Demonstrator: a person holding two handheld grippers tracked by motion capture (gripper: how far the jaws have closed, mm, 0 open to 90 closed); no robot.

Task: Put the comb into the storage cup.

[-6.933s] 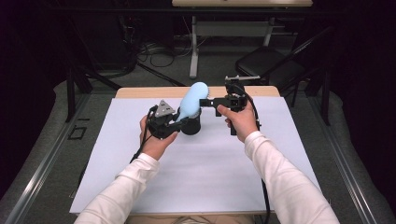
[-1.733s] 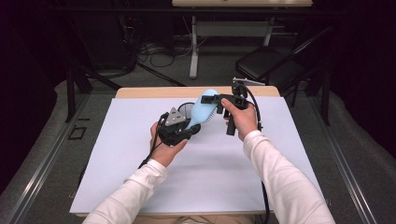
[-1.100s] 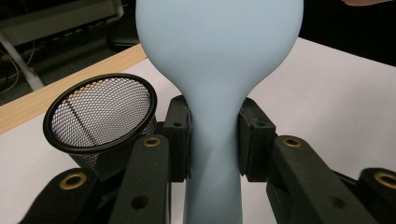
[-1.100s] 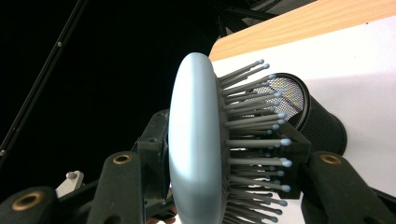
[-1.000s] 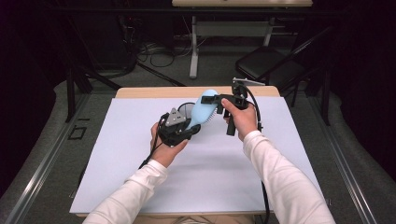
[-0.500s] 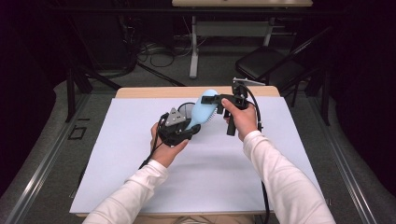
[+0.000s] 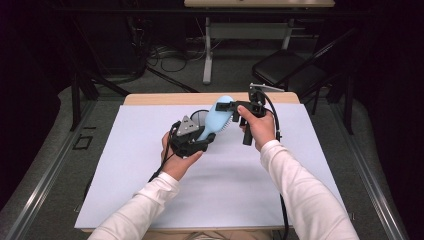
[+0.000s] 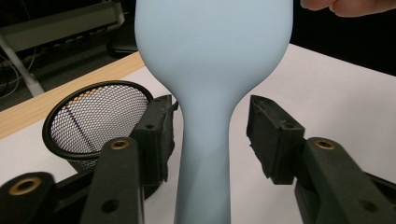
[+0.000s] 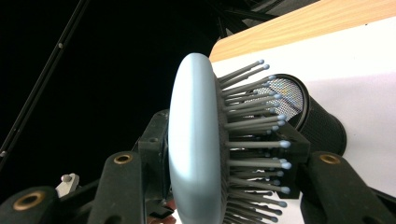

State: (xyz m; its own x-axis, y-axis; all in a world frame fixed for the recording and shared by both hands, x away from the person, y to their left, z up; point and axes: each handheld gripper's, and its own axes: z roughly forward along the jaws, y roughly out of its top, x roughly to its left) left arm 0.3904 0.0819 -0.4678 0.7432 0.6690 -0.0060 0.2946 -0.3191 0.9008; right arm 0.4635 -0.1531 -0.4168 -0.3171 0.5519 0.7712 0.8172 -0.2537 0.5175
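Dark room behind, chair and desk legs at the top of the high view; centre frame we have the table (image 7: 150, 200) under a white sheet. Our forearms come in from the bottom. Mid frame, held off the surface, sits the light blue hairbrush (image 7: 216, 119), head pointing upper right, handle lower left. Just behind it a black mesh cup (image 7: 199, 118) stands on the sheet.

Right gripper (image 7: 235, 106): jaws clamped on the brush head, one pad on the smooth back, the other among the bristles (image 9: 254, 135). Left gripper (image 7: 204, 145): jaws have just been opening, and the handle (image 8: 205, 154) stands between the pads with a gap on each side, so no grip there.

We judge the brush light and stiff, with a smooth matte shell that could slip; the bristles flex. Best hold is the narrow handle or flat across the head.

No brand, label or writing readable.
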